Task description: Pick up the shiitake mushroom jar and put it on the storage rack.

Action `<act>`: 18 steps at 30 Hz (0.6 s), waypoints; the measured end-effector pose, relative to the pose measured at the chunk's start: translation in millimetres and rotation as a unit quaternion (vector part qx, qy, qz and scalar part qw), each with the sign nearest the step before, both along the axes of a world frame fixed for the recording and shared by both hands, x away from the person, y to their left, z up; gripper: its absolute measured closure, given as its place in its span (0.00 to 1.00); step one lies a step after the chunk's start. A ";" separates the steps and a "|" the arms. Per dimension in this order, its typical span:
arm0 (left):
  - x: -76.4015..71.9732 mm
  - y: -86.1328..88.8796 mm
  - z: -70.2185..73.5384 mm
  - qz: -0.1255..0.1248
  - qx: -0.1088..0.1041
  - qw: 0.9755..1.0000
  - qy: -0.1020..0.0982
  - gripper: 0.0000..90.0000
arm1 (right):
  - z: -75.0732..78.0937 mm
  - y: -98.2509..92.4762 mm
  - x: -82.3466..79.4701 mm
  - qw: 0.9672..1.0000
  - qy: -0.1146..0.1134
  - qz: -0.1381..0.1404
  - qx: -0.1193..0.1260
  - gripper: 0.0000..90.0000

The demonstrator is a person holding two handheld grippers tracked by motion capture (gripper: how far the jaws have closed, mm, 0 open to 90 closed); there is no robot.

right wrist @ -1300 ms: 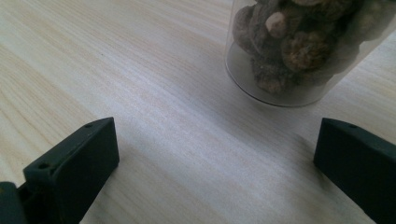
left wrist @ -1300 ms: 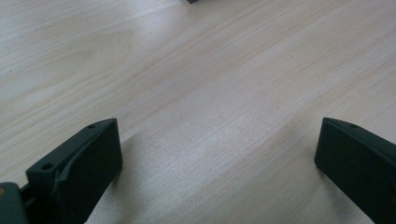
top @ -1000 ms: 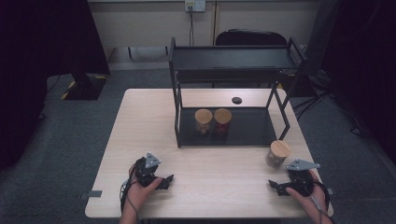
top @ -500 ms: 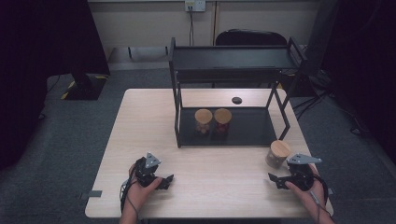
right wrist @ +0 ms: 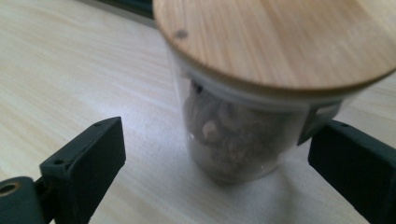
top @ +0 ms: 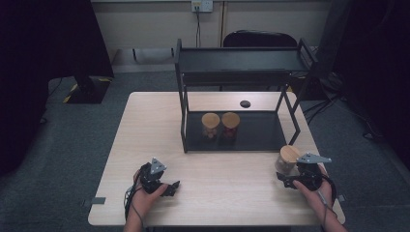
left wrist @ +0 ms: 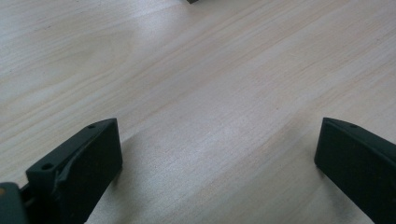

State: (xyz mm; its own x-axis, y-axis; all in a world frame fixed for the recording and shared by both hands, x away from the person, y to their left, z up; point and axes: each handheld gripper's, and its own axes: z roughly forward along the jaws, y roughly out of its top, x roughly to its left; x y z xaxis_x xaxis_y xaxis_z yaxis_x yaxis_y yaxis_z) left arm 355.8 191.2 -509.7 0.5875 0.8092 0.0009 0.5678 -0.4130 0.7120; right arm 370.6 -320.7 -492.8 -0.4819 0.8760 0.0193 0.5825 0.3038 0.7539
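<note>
High view: three lidded jars (top: 288, 158), two grippers (top: 170, 187), one rack (top: 237, 65).

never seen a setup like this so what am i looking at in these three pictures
A person sits at a wooden table with a hand-held two-jaw gripper in each hand. The wide picture comes from a camera above; the other two come from cameras riding on the grippers. The left gripper rests open over bare wood. The right gripper has just been closing a little, a wooden-lidded glass jar standing between its jaws but not yet gripped. Two similar jars stand on the lower level of a black metal shelf.
</note>
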 end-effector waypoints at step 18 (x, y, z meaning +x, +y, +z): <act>0.0 0.0 0.0 0.000 0.000 1.000 0.000 0.00 | -2.6 3.0 15.9 0.999 -0.020 -0.023 0.011 0.20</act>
State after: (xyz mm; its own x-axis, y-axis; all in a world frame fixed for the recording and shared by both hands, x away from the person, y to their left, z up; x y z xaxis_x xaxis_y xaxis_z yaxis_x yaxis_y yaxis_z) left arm 355.8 191.2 -509.7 0.5875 0.8092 0.0009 0.5677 -0.4130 0.7121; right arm 386.4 -317.7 -495.4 -0.4417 0.8969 0.0195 0.5647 0.2611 0.7829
